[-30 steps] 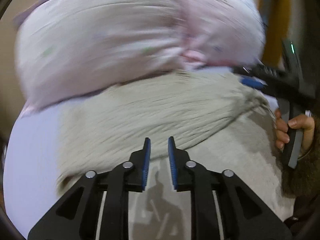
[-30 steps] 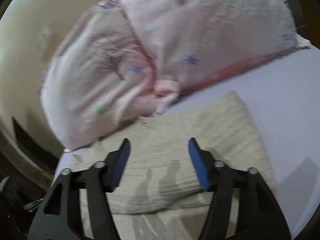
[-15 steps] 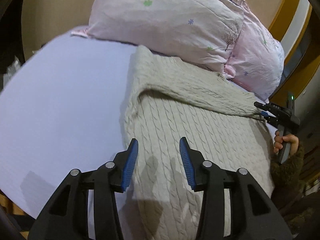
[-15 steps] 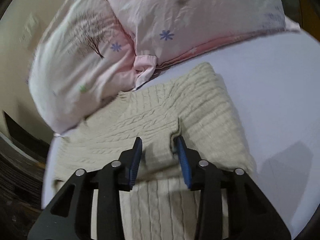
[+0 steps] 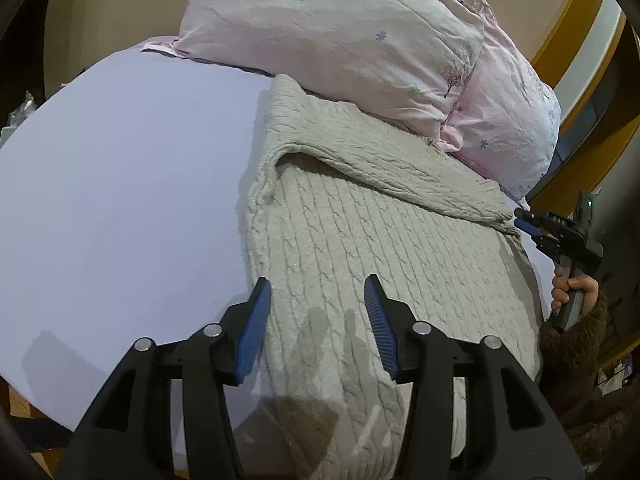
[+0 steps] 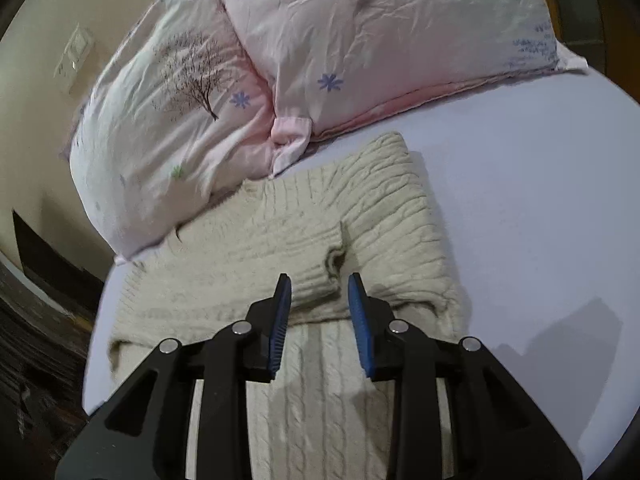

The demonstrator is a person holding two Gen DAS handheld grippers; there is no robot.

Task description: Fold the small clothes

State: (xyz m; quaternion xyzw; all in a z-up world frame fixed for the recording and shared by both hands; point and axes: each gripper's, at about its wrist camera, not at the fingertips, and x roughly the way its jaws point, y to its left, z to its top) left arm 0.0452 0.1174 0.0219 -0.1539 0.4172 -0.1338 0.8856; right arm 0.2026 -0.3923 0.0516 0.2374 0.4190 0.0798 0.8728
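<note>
A beige cable-knit sweater [image 5: 360,224] lies on a pale lilac bed sheet [image 5: 120,200], with both sleeves folded across its upper part. My left gripper [image 5: 318,324] is open and empty, above the sweater's lower left part. My right gripper [image 6: 320,312] is open and empty, its blue pads either side of a folded sleeve cuff [image 6: 316,280] without touching it. The right gripper also shows in the left wrist view [image 5: 524,224] at the sweater's right edge, held by a hand. The sweater fills the middle of the right wrist view [image 6: 304,232].
Two pink flowered pillows [image 5: 340,36] [image 6: 168,92] lie against the head of the bed, touching the sweater's top edge. A beige wall [image 6: 48,20] stands behind them. A wooden frame [image 5: 576,20] is at the far right. The sheet's edge [image 5: 52,412] is near my left gripper.
The left gripper pulled back from the sweater and opened wider. The right gripper opened slightly and released the sleeve cuff, which now lies flat. The blur from a second ago has gone.
</note>
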